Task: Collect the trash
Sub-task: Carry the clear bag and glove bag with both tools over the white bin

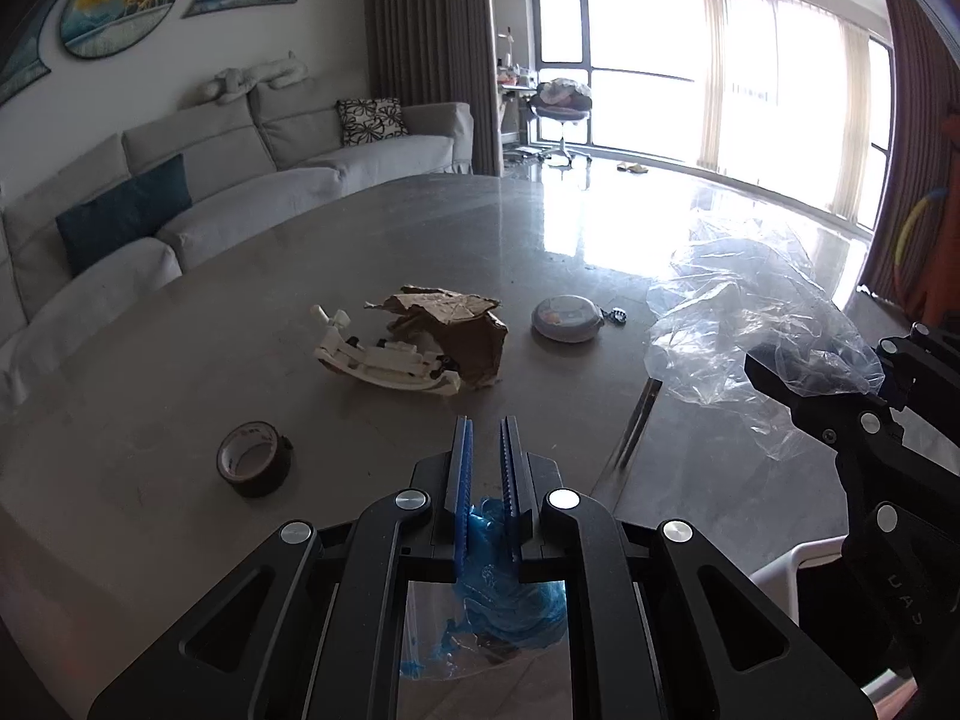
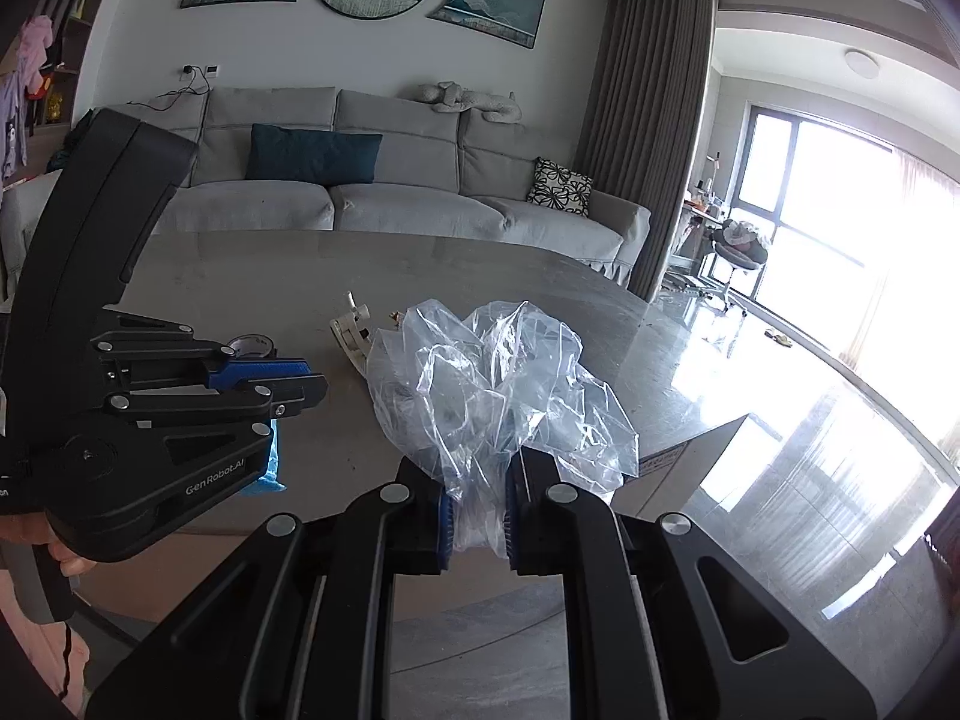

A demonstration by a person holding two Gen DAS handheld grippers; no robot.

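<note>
My left gripper [image 1: 485, 426] is shut on a crumpled blue plastic bag [image 1: 510, 606] that hangs under its fingers above the near table edge; it also shows in the right wrist view [image 2: 273, 384], with the blue bag [image 2: 267, 468] below it. My right gripper [image 2: 477, 480] is shut on a crumpled clear plastic bag [image 2: 498, 384], held above the table; the bag also shows in the left wrist view [image 1: 744, 312]. On the grey table [image 1: 300, 276] lie torn brown cardboard [image 1: 450, 324] and a white plastic piece [image 1: 384, 360].
A roll of brown tape [image 1: 255, 459] stands near the left front. A round grey tin [image 1: 564, 315] with a small dark object beside it lies past the cardboard. A sofa [image 1: 180, 192] stands behind the table. A white chair edge [image 1: 786, 570] is below right.
</note>
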